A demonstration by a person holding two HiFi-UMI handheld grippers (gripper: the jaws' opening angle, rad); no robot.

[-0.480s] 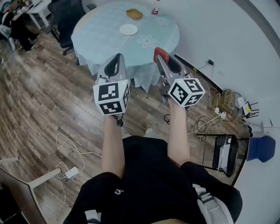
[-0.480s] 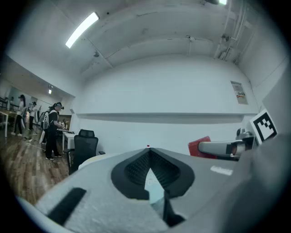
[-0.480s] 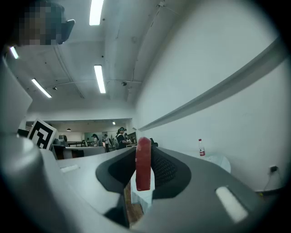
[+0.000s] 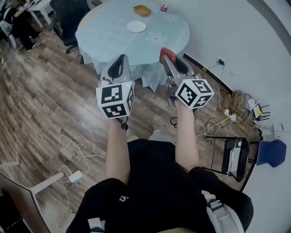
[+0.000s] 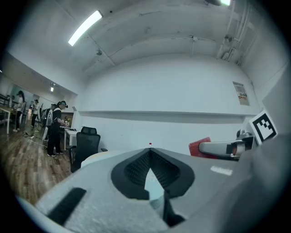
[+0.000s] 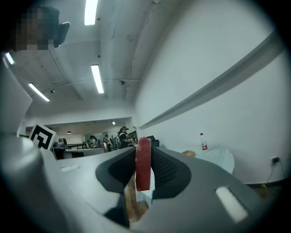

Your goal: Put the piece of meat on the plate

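While person is standing short of round surface [image 4: 109, 34], both grippers are pointing level toward it.
Right gripper [image 4: 170, 58]: jaws are clamping on red piece of meat [image 6: 142, 164], which is standing upright between pads, in air, well apart from surface.
Left gripper [image 5: 149, 152]: jaws are sitting tip to tip, holding nothing.
White plate [image 4: 136, 26] is lying on surface, near brown bowl [image 4: 142, 10] and red-labelled bottle [image 4: 164, 7].

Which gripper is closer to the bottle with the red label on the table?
Right. The right gripper, gripping the piece of meat, points nearly straight at the bottle; the left gripper sits off to the left, farther away.
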